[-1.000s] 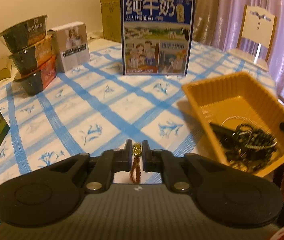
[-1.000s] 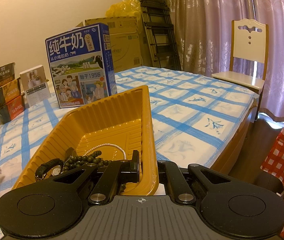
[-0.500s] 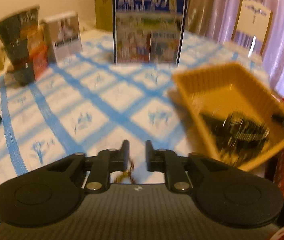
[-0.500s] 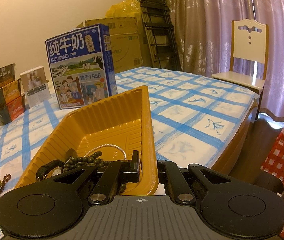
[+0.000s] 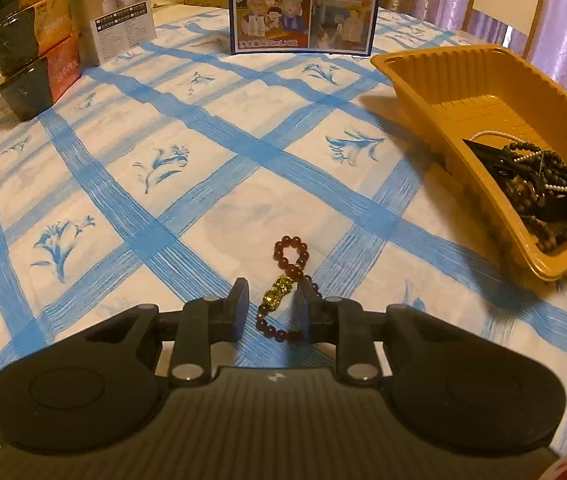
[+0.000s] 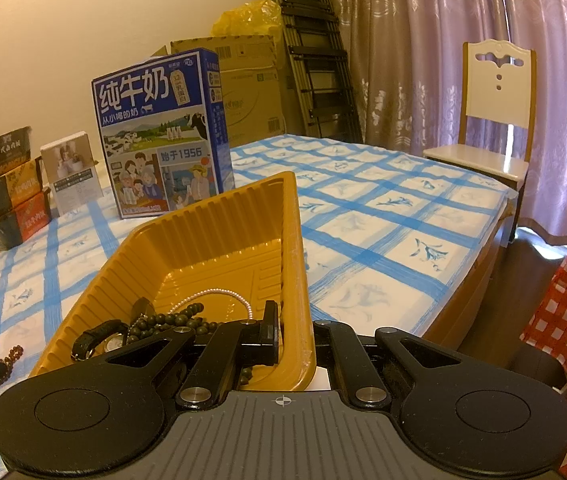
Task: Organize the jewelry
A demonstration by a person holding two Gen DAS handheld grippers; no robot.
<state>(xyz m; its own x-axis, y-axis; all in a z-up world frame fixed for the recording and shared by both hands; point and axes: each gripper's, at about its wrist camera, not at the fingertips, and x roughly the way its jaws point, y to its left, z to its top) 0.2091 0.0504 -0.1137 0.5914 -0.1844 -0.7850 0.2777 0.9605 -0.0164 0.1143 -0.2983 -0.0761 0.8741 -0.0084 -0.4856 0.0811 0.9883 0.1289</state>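
A dark red bead bracelet (image 5: 289,258) with a gold charm lies on the blue-checked tablecloth, twisted into a figure eight. My left gripper (image 5: 271,294) is open just above it, a finger on each side of the charm. The bracelet also shows at the left edge of the right wrist view (image 6: 11,354). A yellow plastic tray (image 5: 435,76) at the right holds dark bead strings, a watch and a pearl strand (image 6: 211,294). My right gripper (image 6: 293,328) is shut on the tray's near wall (image 6: 295,280), one finger inside and one outside.
A blue milk carton (image 6: 159,132) stands behind the tray. Stacked noodle bowls (image 5: 23,40) and a small white box (image 5: 121,24) are at the far left. A white chair (image 6: 495,120), cardboard boxes and a folded ladder stand beyond the table.
My left gripper opened and let go of the red bracelet, which dropped from hanging onto the tablecloth. The gripper then came down over it. The right gripper and tray stayed still.
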